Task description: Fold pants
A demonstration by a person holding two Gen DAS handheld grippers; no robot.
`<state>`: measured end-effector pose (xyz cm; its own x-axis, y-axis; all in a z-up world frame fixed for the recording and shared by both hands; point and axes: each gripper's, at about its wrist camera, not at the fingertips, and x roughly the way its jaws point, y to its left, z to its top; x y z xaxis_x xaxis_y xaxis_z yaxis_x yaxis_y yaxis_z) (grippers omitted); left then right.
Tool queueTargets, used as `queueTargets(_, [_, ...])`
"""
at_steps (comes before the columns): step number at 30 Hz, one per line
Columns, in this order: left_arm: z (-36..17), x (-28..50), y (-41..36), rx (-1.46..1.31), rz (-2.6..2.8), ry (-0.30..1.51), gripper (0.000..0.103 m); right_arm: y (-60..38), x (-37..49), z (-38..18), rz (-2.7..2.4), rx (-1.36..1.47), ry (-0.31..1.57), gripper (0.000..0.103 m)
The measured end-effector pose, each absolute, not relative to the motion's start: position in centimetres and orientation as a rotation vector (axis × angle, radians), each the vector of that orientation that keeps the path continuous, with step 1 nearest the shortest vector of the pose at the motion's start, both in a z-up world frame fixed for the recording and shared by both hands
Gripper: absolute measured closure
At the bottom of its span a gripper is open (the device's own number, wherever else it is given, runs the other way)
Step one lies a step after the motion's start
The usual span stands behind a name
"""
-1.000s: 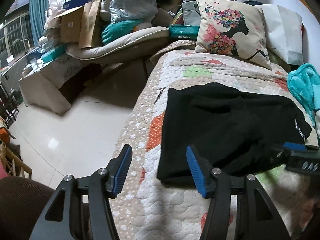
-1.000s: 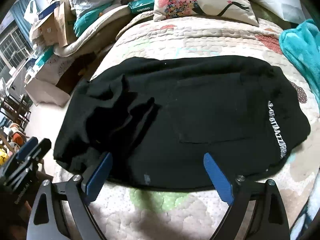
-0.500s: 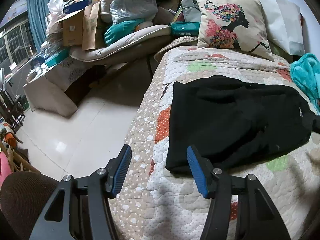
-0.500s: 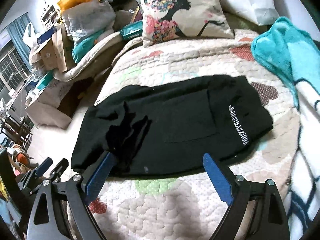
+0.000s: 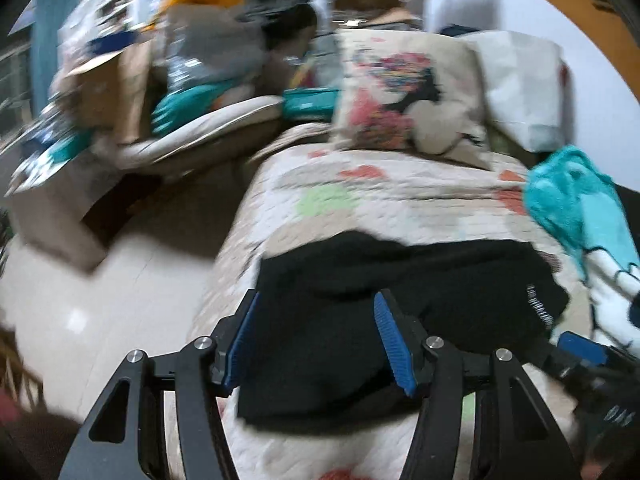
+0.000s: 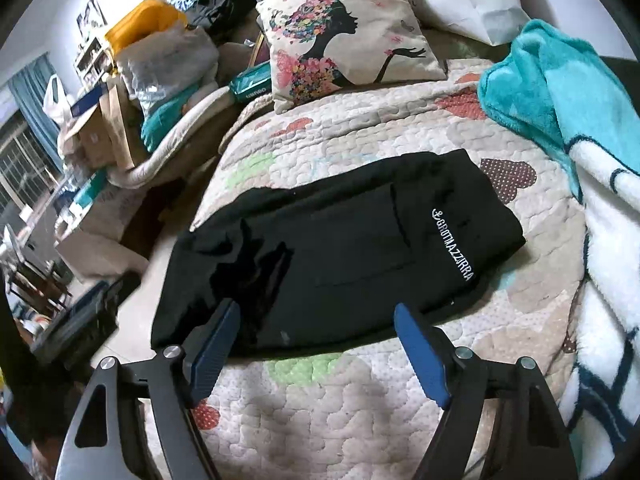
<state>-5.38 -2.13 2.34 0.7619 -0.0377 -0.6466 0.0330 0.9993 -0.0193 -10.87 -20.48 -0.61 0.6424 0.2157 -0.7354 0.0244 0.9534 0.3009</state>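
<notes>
Pants (image 6: 340,256), black and folded, lie flat on our quilted bedspread (image 6: 360,408). Our left gripper (image 5: 318,342) and right gripper (image 6: 318,344) hover at their near edge, jaws spread, holding nothing.

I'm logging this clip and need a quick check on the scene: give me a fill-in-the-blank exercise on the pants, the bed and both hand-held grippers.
1. The folded pants are ____ in colour.
2. The pants lie on a quilted bedspread, in front of a pillow printed with a woman's ____.
3. The right hand-held gripper has its fingers ____, holding nothing.
4. The fluffy blanket beside the pants' lettered end is ____ and white.

Missing words: black; silhouette; open; teal
</notes>
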Motion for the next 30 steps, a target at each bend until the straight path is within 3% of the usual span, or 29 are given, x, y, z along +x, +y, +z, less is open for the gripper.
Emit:
queueTargets(10, [2.4,3.2,-7.3,0.074,-0.365,0.819,0.046,-27.3,-11.7,-0.8,-0.070,0.466,0.833,0.019])
queueTargets(20, [-0.3,9.4,-18.4,0.150,-0.652,0.968,0.046,-29.2,-12.4,-2.1,-0.212,0.489,0.836,0.019])
queueTargets(30, [-4.0,13.0,-27.6,0.234,-0.806,1.083,0.046,-31.0,-7.8,-4.7,-0.224,0.541,0.881,0.019])
